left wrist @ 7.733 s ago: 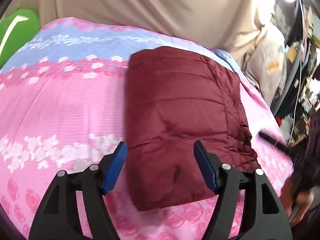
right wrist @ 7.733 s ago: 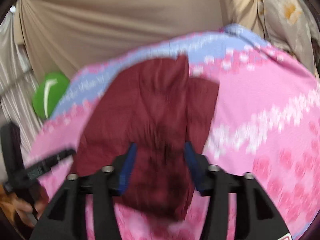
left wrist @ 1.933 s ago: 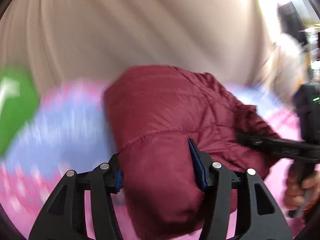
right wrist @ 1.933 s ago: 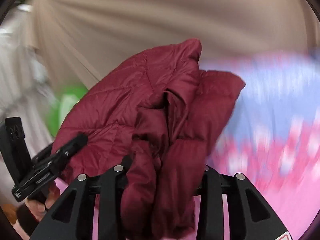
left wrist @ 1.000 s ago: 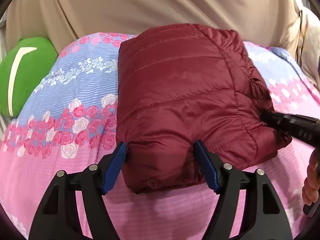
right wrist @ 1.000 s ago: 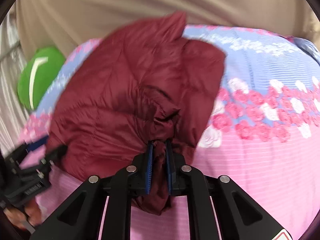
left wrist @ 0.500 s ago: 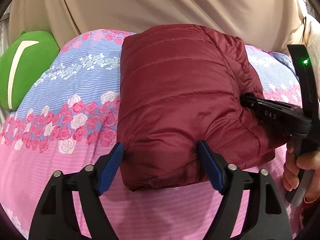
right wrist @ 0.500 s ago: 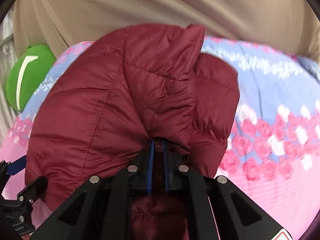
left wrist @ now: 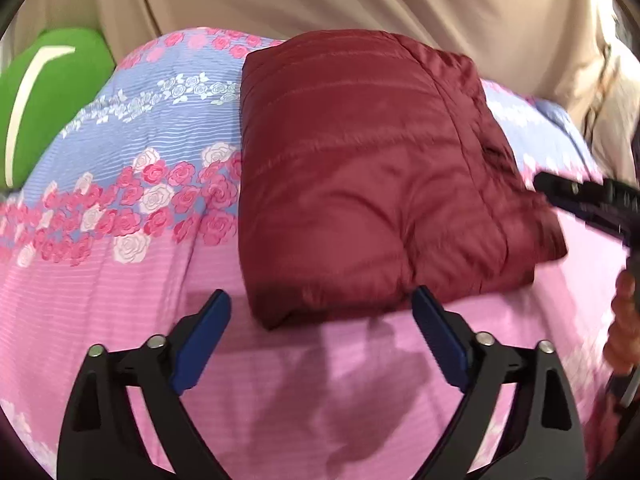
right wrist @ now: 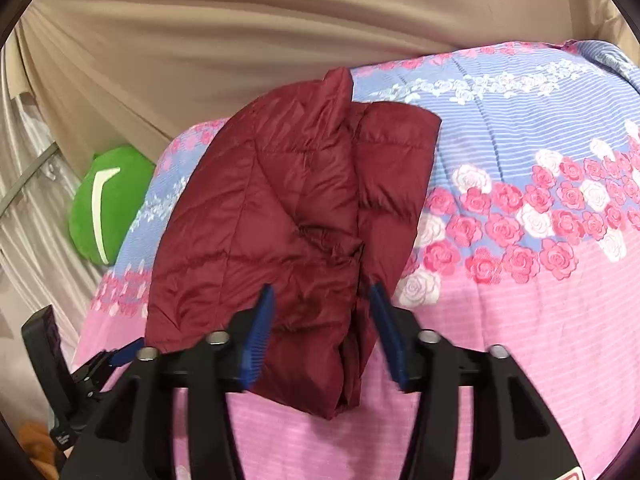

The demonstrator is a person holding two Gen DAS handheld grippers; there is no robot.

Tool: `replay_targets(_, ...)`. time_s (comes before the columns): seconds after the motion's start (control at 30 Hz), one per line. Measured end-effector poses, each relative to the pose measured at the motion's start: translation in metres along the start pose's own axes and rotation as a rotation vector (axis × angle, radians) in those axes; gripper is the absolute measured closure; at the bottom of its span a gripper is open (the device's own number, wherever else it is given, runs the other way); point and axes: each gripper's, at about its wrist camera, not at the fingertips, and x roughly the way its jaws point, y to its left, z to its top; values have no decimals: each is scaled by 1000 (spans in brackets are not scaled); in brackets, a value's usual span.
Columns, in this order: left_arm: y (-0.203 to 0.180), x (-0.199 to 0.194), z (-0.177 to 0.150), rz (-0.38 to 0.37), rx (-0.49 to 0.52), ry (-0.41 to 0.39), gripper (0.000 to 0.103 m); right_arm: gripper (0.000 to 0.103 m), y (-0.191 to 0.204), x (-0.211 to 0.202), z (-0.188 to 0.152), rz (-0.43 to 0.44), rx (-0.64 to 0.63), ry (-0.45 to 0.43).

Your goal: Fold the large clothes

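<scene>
Item: maroon jacket [left wrist: 360,176], folded, on bed [left wrist: 120,280]. Light, puffy, slick, I judge; springs open. I'd pinch its thick near hem. Left tool [left wrist: 320,320] opening wide, empty. Right tool [right wrist: 320,320] opening, straddling hem, not pressing.

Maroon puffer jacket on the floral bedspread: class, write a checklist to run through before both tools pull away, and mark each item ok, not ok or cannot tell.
1. Maroon puffer jacket folded into a compact bundle: ok.
2. Jacket resting on the floral bedspread: ok.
3. Left tool clear of the fabric: ok, its jaws are opening short of the near edge.
4. Right tool released: ok, jaws opening, pads off the fabric though the jacket's edge lies between them.
5. Layers at the right-hand edge neat: not ok, they look bunched.
6. Green cushion clear of the jacket: ok.
</scene>
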Motion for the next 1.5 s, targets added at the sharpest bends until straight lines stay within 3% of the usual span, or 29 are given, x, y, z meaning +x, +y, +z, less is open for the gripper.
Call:
replay_targets(0.13, 5, 12, -9, 114, 41, 3, 12, 41, 3, 25, -10, -6, -1, 53)
replay_targets(0.17, 9, 14, -8, 115, 25, -1, 17, 52, 4, 30, -11, -10, 1, 58)
replay_targets(0.2, 12, 16, -7, 106, 8, -4, 29, 77, 4, 32, -11, -13, 3, 55)
replay_targets(0.27, 15, 21, -3, 66, -8, 11, 48, 95, 4, 28, -5, -6, 3, 29)
replay_targets(0.3, 15, 21, -1, 42, -19, 15, 64, 98, 4, 19, 0, -3, 6, 0)
replay_targets(0.33, 14, 22, 0, 6, -31, 20, 71, 98, 4, 11, 3, -14, 0, -26)
replay_targets(0.4, 9, 23, 2, 4, -43, 16, 80, 99, 3, 1, 7, -52, -24, -70)
replay_targets(0.47, 5, 29, 2, 10, -46, 23, 81, 99, -2, 10, 5, -92, -42, -42)
replay_targets(0.53, 3, 33, 1, 21, -43, 18, 81, 95, -7, 42, -4, -117, -71, 64)
replay_targets(0.63, 7, 33, 1, 13, -55, 24, 80, 89, 0, 45, -12, -148, -103, 74)
replay_targets(0.73, 25, 29, 1, -44, -139, 37, 80, 85, 4, 23, -10, -71, -55, 57)
replay_targets(0.8, 34, 25, 0, -66, -169, 42, 79, 67, -1, 5, -14, -20, -17, 44)
replay_targets(0.87, 37, 20, -2, -76, -177, 46, 79, 56, -4, -9, -26, 16, -23, 52)
replay_targets(0.93, 32, 14, -2, -76, -160, 25, 79, 55, -2, -9, -39, 29, -63, 90)
replay_targets(1.0, 25, 12, 1, -60, -129, 8, 63, 53, 5, 1, -47, 34, -99, 126)
replay_targets(1.07, 19, 10, 4, -27, -108, -27, 55, 53, 14, 20, -51, 22, -117, 149)
replay_targets(1.13, 19, 12, 6, -7, -101, -33, 54, 64, 16, 36, -50, 11, -106, 156)
replay_targets(1.17, 21, 13, 7, -6, -109, -28, 60, 87, 16, 39, -46, 11, -101, 142)
replay_targets(1.2, 24, 16, 9, -16, -118, -23, 71, 95, 16, 41, -40, 15, -92, 142)
replay_targets(1.37, 12, 17, 8, -78, -120, 6, 77, 101, 19, 13, -17, -136, -142, 3)
replay_targets(1.4, 5, 21, 7, -67, -101, 14, 77, 101, 13, 14, -16, -150, -141, 12)
replay_targets(1.47, -2, 32, 5, -36, -78, 27, 77, 101, -1, 41, -23, -173, -140, 126)
replay_targets(1.5, -4, 32, 4, -24, -65, 15, 77, 101, -7, 43, -28, -149, -126, 114)
